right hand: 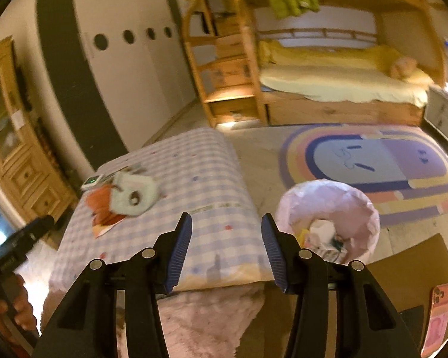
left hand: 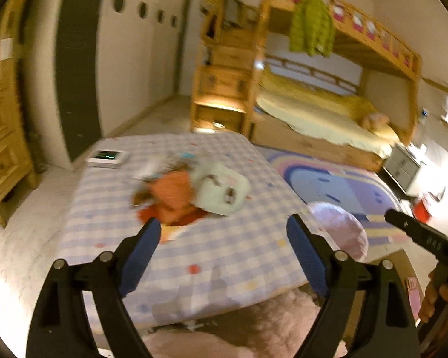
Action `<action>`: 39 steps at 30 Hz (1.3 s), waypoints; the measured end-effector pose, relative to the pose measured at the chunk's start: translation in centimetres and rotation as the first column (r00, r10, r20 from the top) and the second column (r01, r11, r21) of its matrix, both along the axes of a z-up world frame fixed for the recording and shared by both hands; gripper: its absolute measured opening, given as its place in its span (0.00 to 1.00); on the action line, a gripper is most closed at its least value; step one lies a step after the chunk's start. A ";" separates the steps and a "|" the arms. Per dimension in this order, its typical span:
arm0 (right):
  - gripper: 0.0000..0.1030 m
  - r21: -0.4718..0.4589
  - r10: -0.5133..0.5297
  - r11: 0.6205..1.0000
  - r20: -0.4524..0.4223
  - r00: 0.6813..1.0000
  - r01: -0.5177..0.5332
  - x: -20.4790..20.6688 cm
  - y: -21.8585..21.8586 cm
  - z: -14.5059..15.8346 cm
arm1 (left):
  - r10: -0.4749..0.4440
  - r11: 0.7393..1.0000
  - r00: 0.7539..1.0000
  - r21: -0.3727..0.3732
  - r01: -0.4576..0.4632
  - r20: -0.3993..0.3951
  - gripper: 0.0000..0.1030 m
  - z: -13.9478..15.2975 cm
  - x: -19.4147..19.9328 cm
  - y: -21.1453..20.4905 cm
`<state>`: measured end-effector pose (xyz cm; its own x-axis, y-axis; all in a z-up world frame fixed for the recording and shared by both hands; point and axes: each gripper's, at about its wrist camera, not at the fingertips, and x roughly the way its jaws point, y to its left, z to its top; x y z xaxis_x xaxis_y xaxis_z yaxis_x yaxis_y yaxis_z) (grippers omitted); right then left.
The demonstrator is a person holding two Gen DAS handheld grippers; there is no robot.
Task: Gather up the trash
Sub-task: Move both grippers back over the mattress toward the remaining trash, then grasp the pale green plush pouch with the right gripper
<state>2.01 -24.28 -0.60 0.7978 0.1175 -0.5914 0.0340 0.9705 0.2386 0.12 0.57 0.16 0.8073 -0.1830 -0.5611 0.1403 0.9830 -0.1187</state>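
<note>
Both claws hang spread and empty, the left gripper [left hand: 224,238] low over the checked table [left hand: 224,280]. Ahead of its fingers lies the trash pile [left hand: 191,191]: orange scraps and a pale crumpled wrapper. Better to take one piece at its edge, blur permitting. Just right of the right gripper [right hand: 226,247] stands the pink-lined bin [right hand: 364,208], already holding paper scraps.

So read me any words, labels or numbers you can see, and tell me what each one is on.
None can be read for sure.
Right gripper: pale letters on its body, too blurred to read.
White device on the table: green display, too blurred.
Paper on the cabinet: too small.
Phone: no text seen.
</note>
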 end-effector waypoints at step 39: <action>0.75 -0.175 0.183 0.961 -0.187 0.965 -0.216 17.8 20.6 -4.2 | 0.298 0.954 0.949 0.072 -0.291 -0.108 0.86 -5.3 7.3 12.8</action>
<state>19.81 -3.66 -4.81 0.6575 0.1347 -0.7414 -0.1414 0.9885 0.0541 7.46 13.32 -5.16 0.7493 0.0862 -0.6566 -0.1680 0.9838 -0.0625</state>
